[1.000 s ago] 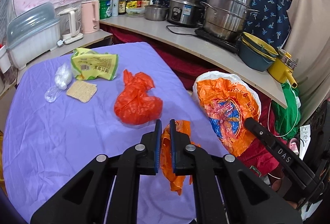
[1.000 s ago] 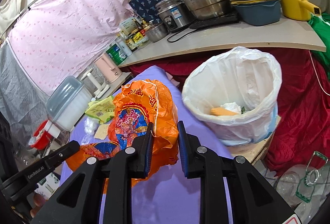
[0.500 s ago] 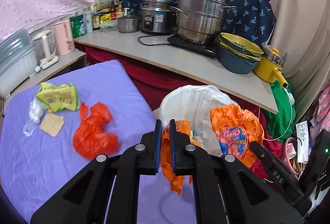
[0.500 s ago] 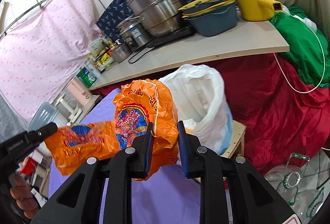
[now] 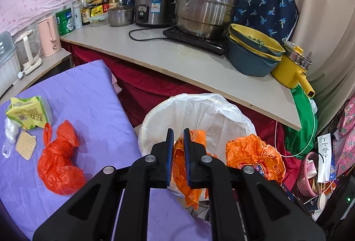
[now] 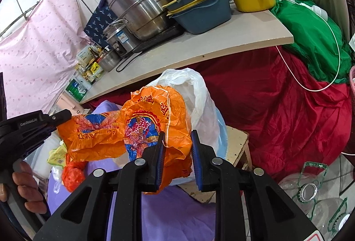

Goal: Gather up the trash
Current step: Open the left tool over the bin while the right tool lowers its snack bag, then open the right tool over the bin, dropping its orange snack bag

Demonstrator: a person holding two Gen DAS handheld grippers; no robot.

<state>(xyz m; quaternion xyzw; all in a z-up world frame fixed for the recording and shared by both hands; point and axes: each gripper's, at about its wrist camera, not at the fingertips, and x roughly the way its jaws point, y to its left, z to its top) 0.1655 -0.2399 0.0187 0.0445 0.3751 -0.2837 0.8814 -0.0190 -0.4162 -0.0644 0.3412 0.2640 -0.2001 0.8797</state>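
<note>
While both ends of the orange plastic bag (image 6: 155,121) hang stretched over the white-lined trash bin (image 5: 199,112), the left hand-held gripper (image 5: 178,136), jaws just easing slightly apart, has one end between nearly closed pads, and the right hand-held gripper (image 6: 177,141) pinches the other. Behind, a red bag (image 5: 58,163) and yellow-green wrapper (image 5: 26,115) lie on the purple-covered surface (image 5: 88,96).

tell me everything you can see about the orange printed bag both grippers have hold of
The orange printed bag is thin crinkled plastic with a blue and red emblem and red characters. It hangs stretched between the left gripper and right gripper, each pinching one end, above the white-lined bin.
</note>
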